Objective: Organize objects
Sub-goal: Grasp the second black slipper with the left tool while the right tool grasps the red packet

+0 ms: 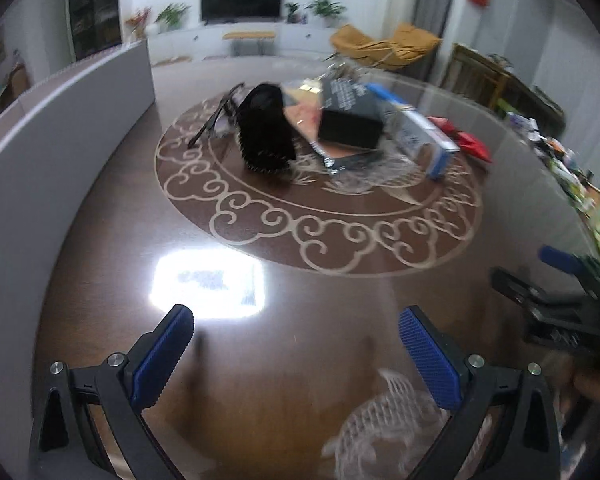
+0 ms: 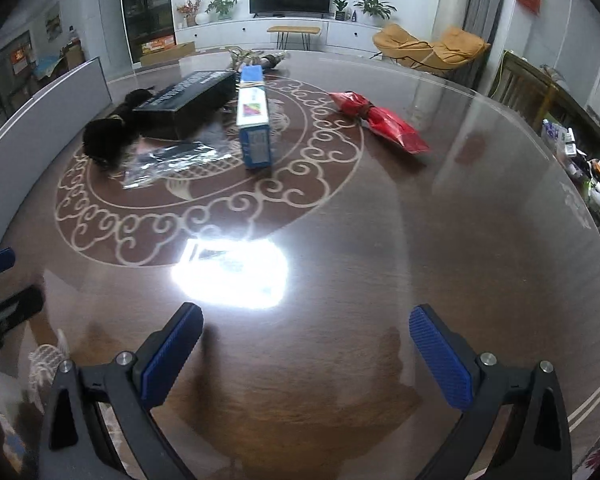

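Note:
A cluster of objects lies on the middle of the round brown table (image 2: 380,240). A black hairbrush (image 1: 266,132) shows in the left wrist view and in the right wrist view (image 2: 104,136). Beside it lie a long black box (image 2: 188,98), a blue and white carton (image 2: 254,120), a clear plastic packet (image 2: 168,160) and a red foil bag (image 2: 380,120). My left gripper (image 1: 296,348) is open and empty, low over the near table. My right gripper (image 2: 306,344) is open and empty, well short of the objects.
A grey panel (image 1: 60,140) stands along the table's left edge. Glasses (image 1: 220,114) lie behind the hairbrush. Small bottles and clutter (image 2: 592,184) crowd the right rim. The right gripper's body (image 1: 560,300) shows at the right of the left wrist view.

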`<state>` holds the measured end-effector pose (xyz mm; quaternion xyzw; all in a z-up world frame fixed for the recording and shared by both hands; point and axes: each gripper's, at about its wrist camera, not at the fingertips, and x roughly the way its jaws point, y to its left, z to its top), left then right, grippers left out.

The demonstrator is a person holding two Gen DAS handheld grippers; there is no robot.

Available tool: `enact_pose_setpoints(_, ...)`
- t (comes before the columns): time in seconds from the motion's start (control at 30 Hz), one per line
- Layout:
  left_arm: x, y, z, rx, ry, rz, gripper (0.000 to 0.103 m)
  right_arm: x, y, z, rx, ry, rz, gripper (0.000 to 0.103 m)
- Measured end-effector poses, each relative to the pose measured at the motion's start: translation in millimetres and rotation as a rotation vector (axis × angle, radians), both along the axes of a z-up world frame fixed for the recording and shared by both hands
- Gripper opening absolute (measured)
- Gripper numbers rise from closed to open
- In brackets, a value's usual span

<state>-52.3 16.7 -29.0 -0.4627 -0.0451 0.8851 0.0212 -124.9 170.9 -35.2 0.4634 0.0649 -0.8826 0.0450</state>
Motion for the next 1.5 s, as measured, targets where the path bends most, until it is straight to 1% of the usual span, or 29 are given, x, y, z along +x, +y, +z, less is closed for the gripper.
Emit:
enact_pose_setpoints(0.07, -7.1, -0.2, -8.3, -0.001, -0.016, 0.016, 0.103, -2.2, -0.2, -1.1, 0.001, -0.001, -0.002, 0.103)
enact_pose_setpoints(0.2, -14.1, 4.5, -11.2, -0.027, -0.012, 0.025, 0.103, -5.4, 7.7, -5.2, -0.042, -0.002, -0.022, 0.103)
enact_pose_setpoints(0.27, -16.3, 5.2, -11.1, -0.054, -0.018, 0.018, 0.103, -4.8, 10.8, -6.1, -0.06, 0.006, -0.039, 0.103)
enact_pose_setpoints(0.33, -20.0, 10.7, -13.3, -0.107, -0.036, -0.007, 0.103, -4.2, 9.8, -6.7, -0.061, 0.014, -0.047, 0.103)
enact_pose_setpoints(0.4, -23.0, 9.4, -11.7, -0.1, -0.047, -0.021, 0.103, -3.2, 8.9, -7.0, -0.061, 0.019, -0.054, 0.103)
enact_pose_setpoints(0.47, -32.2, 6.0, -10.2, -0.096, -0.082, -0.03, 0.103, -1.7, 8.3, -6.7, -0.06, 0.021, -0.057, 0.103)
enact_pose_setpoints(0.5, -36.1, 0.9, -7.5, -0.071, -0.092, -0.025, 0.103, -1.9, 8.0, -6.8, -0.06, 0.022, -0.057, 0.103)
enact_pose_setpoints(0.57, -52.4, -16.0, 4.1, 0.023, -0.06, 0.0, 0.103, -1.9, 8.1, -6.9, -0.06, 0.021, -0.058, 0.103)
enact_pose_setpoints(0.63, -76.0, -29.3, 16.7, 0.067, -0.027, 0.039, 0.103, -2.0, 8.1, -7.0, -0.06, 0.021, -0.058, 0.103)
enact_pose_setpoints(0.73, -111.8, -39.4, 29.9, 0.118, 0.007, 0.059, 0.103, -2.2, 8.0, -7.2, -0.06, 0.021, -0.058, 0.103)
enact_pose_setpoints(0.77, -123.8, -39.0, 31.3, 0.126, 0.01, 0.057, 0.1, -2.2, 8.0, -7.3, -0.06, 0.021, -0.058, 0.103)
enact_pose_setpoints(0.8, -135.5, -36.6, 30.7, 0.127, 0.007, 0.047, 0.093, -2.4, 7.8, -7.4, -0.06, 0.021, -0.058, 0.103)
enact_pose_setpoints(0.83, -143.1, -33.7, 28.7, 0.122, -0.001, 0.038, 0.09, -2.3, 7.9, -7.4, -0.06, 0.021, -0.058, 0.103)
enact_pose_setpoints(0.93, -159.6, -22.6, 16.8, 0.083, -0.014, 0.019, 0.069, -2.4, 7.8, -7.5, -0.06, 0.021, -0.058, 0.103)
enact_pose_setpoints(0.97, -162.5, -19.1, 11.8, 0.061, -0.024, 0.02, 0.05, -2.5, 7.8, -7.6, -0.06, 0.021, -0.058, 0.103)
enact_pose_setpoints(1.0, -164.4, -17.1, 6.6, 0.045, -0.035, 0.021, 0.034, -2.7, 7.3, -7.9, -0.06, 0.021, -0.058, 0.103)
enact_pose_setpoints(1.03, -161.8, -17.1, 2.2, 0.048, -0.035, 0.016, 0.034, -2.6, 7.8, -7.6, -0.06, 0.022, -0.058, 0.103)
enact_pose_setpoints(1.1, -151.6, -17.8, 2.7, 0.049, -0.02, 0.013, 0.033, -2.7, 7.5, -7.8, -0.06, 0.021, -0.058, 0.103)
enact_pose_setpoints(1.2, -120.9, -16.9, 3.7, 0.057, -0.024, -0.007, 0.033, -2.9, 7.5, -7.9, -0.06, 0.022, -0.058, 0.103)
enact_pose_setpoints(1.27, -91.1, -15.2, 4.0, 0.062, -0.046, -0.024, 0.033, -2.9, 7.6, -8.0, -0.06, 0.021, -0.059, 0.103)
enact_pose_setpoints(1.3, -76.4, -11.2, 3.8, 0.052, -0.053, -0.038, 0.034, -3.0, 7.6, -8.0, -0.06, 0.022, -0.059, 0.103)
enact_pose_setpoints(1.33, -60.8, -6.9, 3.6, 0.025, -0.061, -0.055, 0.036, -3.0, 7.6, -8.0, -0.06, 0.022, -0.059, 0.103)
enact_pose_setpoints(1.37, -48.3, -3.6, 3.2, -0.004, -0.066, -0.061, 0.046, -3.2, 7.1, -8.2, -0.06, 0.021, -0.059, 0.103)
enact_pose_setpoints(1.4, -40.9, -1.9, 3.9, -0.022, -0.066, -0.062, 0.064, -3.1, 7.3, -8.2, -0.06, 0.021, -0.059, 0.103)
enact_pose_setpoints(1.47, -32.7, -1.4, 5.0, -0.057, -0.048, -0.051, 0.084, -3.3, 7.1, -8.4, -0.06, 0.021, -0.059, 0.103)
enact_pose_setpoints(1.5, -31.9, -5.3, 5.9, -0.066, -0.037, -0.043, 0.085, -3.2, 7.3, -8.4, -0.06, 0.022, -0.059, 0.103)
